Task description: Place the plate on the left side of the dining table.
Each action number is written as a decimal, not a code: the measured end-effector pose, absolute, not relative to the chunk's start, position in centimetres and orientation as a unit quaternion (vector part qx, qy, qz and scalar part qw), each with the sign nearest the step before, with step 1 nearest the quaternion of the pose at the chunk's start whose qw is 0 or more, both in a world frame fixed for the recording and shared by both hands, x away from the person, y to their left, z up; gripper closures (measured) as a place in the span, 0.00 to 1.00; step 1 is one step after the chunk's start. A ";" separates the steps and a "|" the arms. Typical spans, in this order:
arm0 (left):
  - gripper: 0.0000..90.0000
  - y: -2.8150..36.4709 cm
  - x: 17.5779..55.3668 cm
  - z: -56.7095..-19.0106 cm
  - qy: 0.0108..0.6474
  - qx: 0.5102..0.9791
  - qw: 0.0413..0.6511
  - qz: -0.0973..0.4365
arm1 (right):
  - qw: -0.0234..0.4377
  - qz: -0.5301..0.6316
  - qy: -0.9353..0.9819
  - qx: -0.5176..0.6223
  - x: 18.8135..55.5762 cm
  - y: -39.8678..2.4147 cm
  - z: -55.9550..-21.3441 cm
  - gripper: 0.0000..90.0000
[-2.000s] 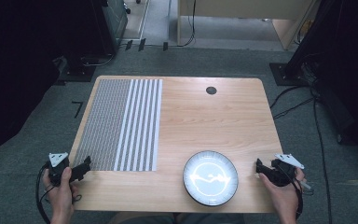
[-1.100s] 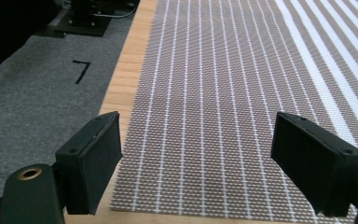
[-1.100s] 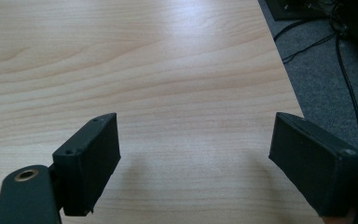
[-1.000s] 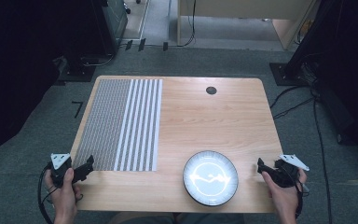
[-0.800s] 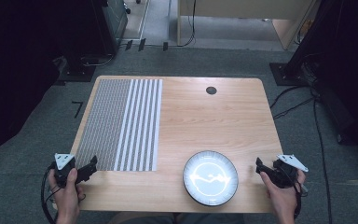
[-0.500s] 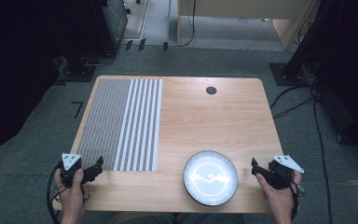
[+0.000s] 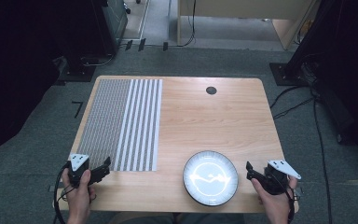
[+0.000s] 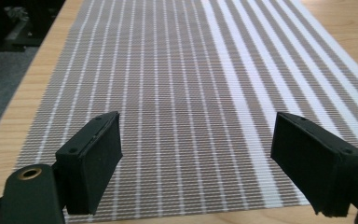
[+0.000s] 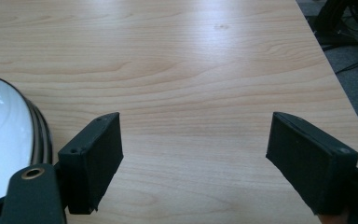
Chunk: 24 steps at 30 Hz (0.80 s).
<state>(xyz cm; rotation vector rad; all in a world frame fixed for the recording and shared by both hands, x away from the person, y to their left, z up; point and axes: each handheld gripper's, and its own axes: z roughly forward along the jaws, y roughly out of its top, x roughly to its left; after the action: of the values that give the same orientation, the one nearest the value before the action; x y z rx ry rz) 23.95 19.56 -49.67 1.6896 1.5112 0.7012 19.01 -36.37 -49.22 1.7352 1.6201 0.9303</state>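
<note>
A wooden worktop (image 7: 200,116) is standing on grey carpet. The left claw (image 7: 103,167) is hanging spread, the striped mat (image 7: 121,123) lying just ahead of it. The right claw (image 7: 251,171) is hovering spread, the dark-rimmed plate (image 7: 210,178) sitting just beside its left jaw

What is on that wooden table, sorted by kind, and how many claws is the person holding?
Striped placemat: 1
Plate: 1
Round black cap set in the tabletop: 1
Claws, left claw and right claw, both open: 2
Total: 5
</note>
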 end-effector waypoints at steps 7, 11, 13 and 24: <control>0.18 18.1 23.8 -49.7 0.577 0.672 0.380 0.266 | 0.288 0.363 0.608 0.644 18.5 -35.6 -49.0 0.20; 0.18 17.1 23.7 -49.7 0.568 0.679 0.385 0.261 | 0.284 0.371 0.608 0.642 18.3 -35.2 -48.9 0.21; 0.18 16.9 23.7 -49.7 0.566 0.681 0.385 0.259 | 0.282 0.372 0.608 0.642 18.3 -35.1 -48.9 0.21; 0.18 14.4 23.4 -49.8 0.547 0.694 0.398 0.246 | 0.275 0.381 0.617 0.631 18.2 -33.9 -49.0 0.21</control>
<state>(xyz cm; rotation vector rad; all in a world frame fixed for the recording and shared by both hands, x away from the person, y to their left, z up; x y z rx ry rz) 23.43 14.43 -49.77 1.7571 1.3860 0.6225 18.21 -33.87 -49.02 1.6969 1.6593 1.0253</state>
